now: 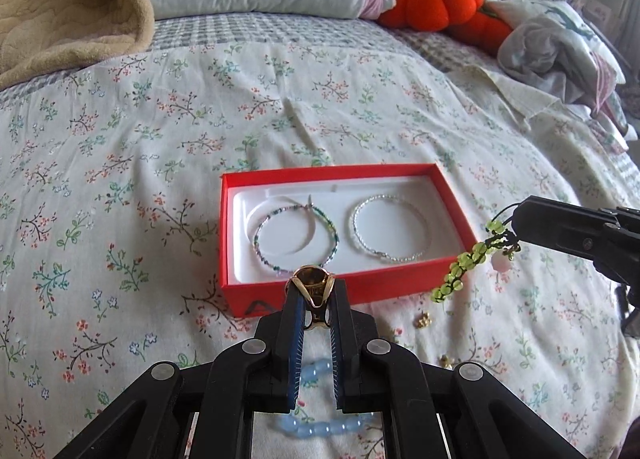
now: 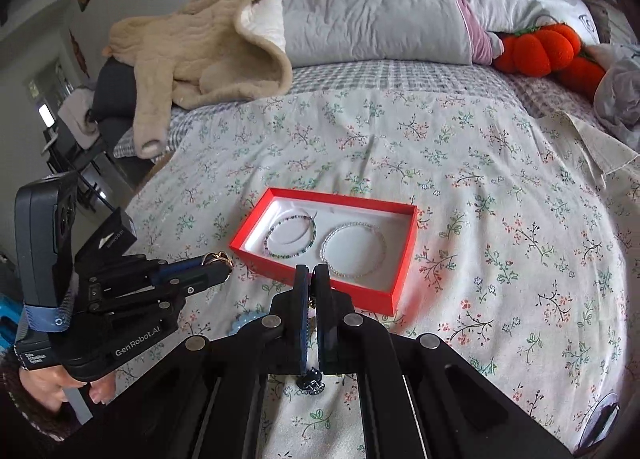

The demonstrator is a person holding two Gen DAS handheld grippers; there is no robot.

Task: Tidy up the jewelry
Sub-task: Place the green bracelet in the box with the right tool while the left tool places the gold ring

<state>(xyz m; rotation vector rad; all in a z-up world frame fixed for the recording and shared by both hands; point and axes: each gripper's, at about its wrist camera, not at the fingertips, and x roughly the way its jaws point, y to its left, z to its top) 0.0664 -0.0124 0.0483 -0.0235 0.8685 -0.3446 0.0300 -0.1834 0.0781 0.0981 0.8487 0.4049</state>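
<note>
A red box with a white liner lies on the floral bedspread and holds a multicoloured bead bracelet and a clear bead bracelet. My left gripper is shut on a gold ring, just before the box's near wall. My right gripper is shut on a green bead bracelet, which hangs over the box's right near corner. In the right wrist view the box lies ahead, my right gripper is closed, and the left gripper shows the ring.
A light blue bead bracelet lies on the bedspread under my left gripper. Small gold pieces lie right of it. A beige blanket, grey pillow and orange plush pumpkins lie at the bed's far end.
</note>
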